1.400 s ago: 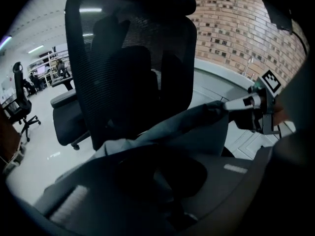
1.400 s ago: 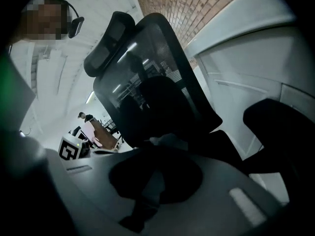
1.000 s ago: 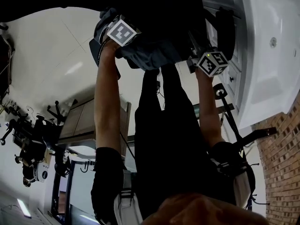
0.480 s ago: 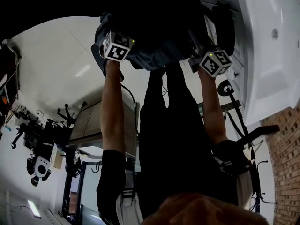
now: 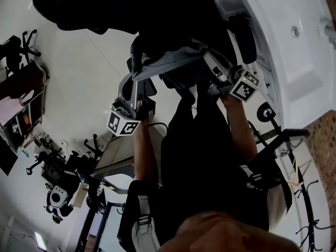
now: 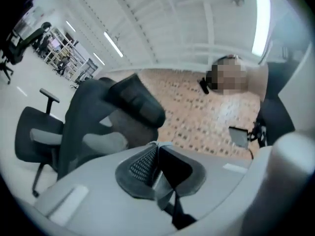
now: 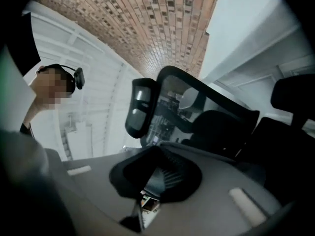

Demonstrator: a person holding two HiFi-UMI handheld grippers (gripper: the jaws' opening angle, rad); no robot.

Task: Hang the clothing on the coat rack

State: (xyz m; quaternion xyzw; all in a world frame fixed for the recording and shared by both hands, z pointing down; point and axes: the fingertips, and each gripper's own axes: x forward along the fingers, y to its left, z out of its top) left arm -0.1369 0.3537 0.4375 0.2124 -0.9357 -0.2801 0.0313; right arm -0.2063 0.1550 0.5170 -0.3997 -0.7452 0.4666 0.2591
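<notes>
Two grippers: both of yours are clamped down tight, each with cloth in its bite.
Left gripper [image 6: 157, 149]: jaws pressed together, with a grey fold of the clothing [image 5: 164, 62] pinched right between the pads.
Right gripper [image 7: 156, 154]: same deal, jaws closed on a grey fold that bunches up between them.
Clothing: dark bundle with a lighter grey edge, slung between your two grippers out in front of you and resting on nothing. The grey band runs from one grip across to the other.
Left arm [image 5: 143, 154]: bare forearm reaching out, wrist turned so the marker cube [image 5: 124, 124] faces the camera. This hand sits closer to your body than the other one.
Right arm [image 5: 239, 122]: stretched further out, and its cube [image 5: 244, 87] sits just beside the dark cloth.
Stand: thin black pole with hooks [image 5: 308, 214] off to your right, well apart from the clothing.
</notes>
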